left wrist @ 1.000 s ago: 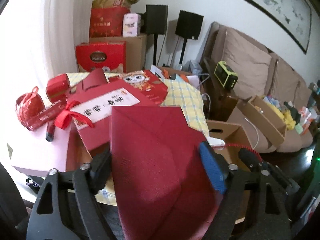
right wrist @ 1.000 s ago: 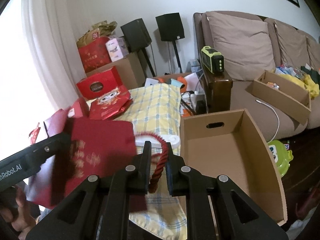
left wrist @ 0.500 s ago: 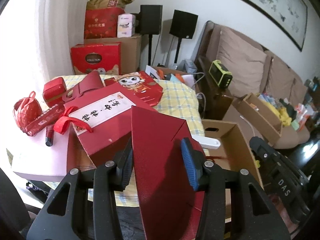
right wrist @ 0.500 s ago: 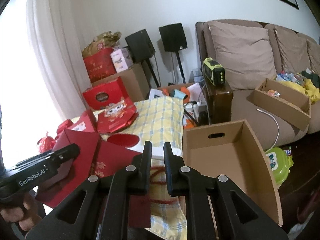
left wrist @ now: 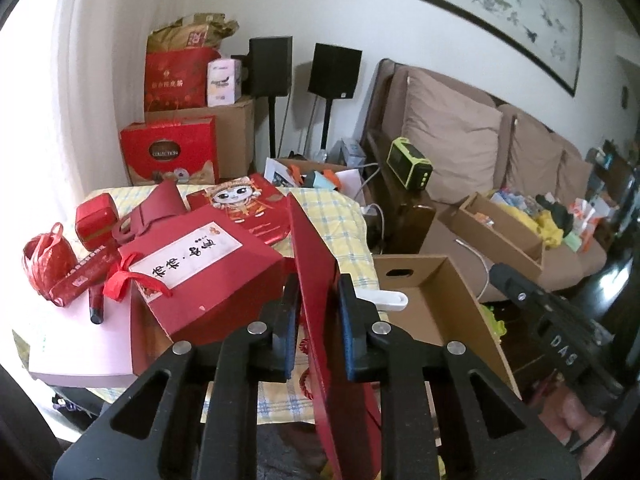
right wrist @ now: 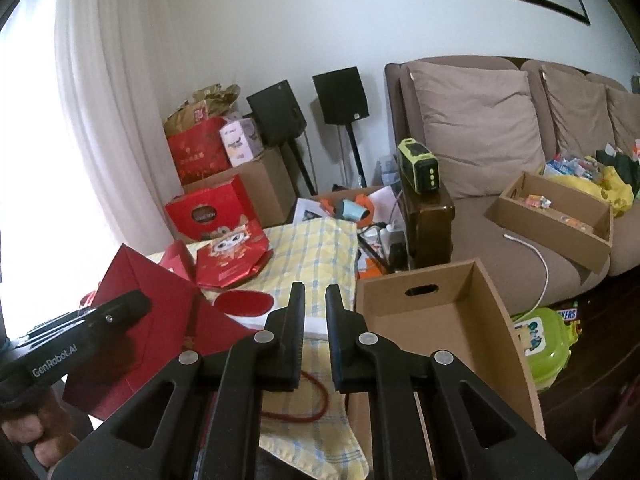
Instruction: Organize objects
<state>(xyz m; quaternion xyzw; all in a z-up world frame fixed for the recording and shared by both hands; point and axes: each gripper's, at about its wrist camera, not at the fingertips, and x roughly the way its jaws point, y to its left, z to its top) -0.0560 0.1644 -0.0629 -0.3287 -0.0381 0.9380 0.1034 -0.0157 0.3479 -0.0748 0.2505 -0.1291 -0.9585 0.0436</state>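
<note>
**Carrying the flattened red bag to the box**

My left gripper (left wrist: 318, 316) has just been closing, and its blue pads now pinch the dark red paper gift bag (left wrist: 316, 280), folded flat and standing on edge between them. In the right wrist view the same bag shows as a wide red sheet hanging off the left gripper, above the yellow checked tablecloth (right wrist: 320, 248). My right gripper (right wrist: 314, 320) has its jaws drawn close together with only a narrow gap, and I see nothing in that gap; the bag's red cord handle (right wrist: 316, 392) loops loosely on the cloth below it, though I cannot tell whether any part of it is caught lower down.

The open brown cardboard box (right wrist: 448, 320) with a slot handle stands just beside the table's edge, to my right, and looks empty. I judge it the likely home for the bag.

To do this well, I should keep the pinch firm, since a thin flat sheet can slide or pivot. I would lift until the trailing cord clears the cloth, so it does not snag the white flat thing (left wrist: 390, 302) near the box. Then swing over the box, lower the bag edge first along a wall, and let go only once it rests.
</note>
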